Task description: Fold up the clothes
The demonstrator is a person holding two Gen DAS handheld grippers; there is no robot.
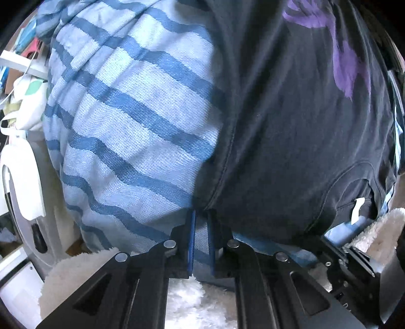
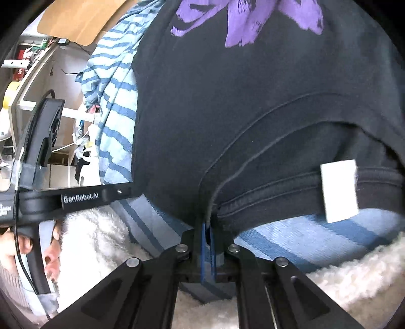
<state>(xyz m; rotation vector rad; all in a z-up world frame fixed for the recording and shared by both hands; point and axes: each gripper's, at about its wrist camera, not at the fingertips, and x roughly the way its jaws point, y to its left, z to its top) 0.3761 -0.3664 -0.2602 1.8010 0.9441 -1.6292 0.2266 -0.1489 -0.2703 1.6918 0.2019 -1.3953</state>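
Observation:
A black T-shirt (image 1: 291, 126) with a purple print (image 2: 248, 20) hangs spread across both views, over a light-blue striped cloth (image 1: 131, 114). My left gripper (image 1: 201, 215) is shut on the shirt's left shoulder edge, where the side seam runs down into the tips. At the neckline, my right gripper (image 2: 208, 222) is shut on the shirt's collar seam (image 2: 265, 200), left of the white label (image 2: 339, 189). In the right wrist view the left gripper's handle (image 2: 83, 197) reaches in from the left, held by a person's hand (image 2: 50, 243); its tips are hidden by the shirt.
A white fluffy blanket (image 1: 187, 303) lies under both grippers. Cluttered shelves (image 2: 25, 63) and a white appliance (image 1: 22, 177) stand at the left. A wooden board (image 2: 83, 17) is at the upper left. The striped cloth (image 2: 114, 101) bunches up beside the shirt.

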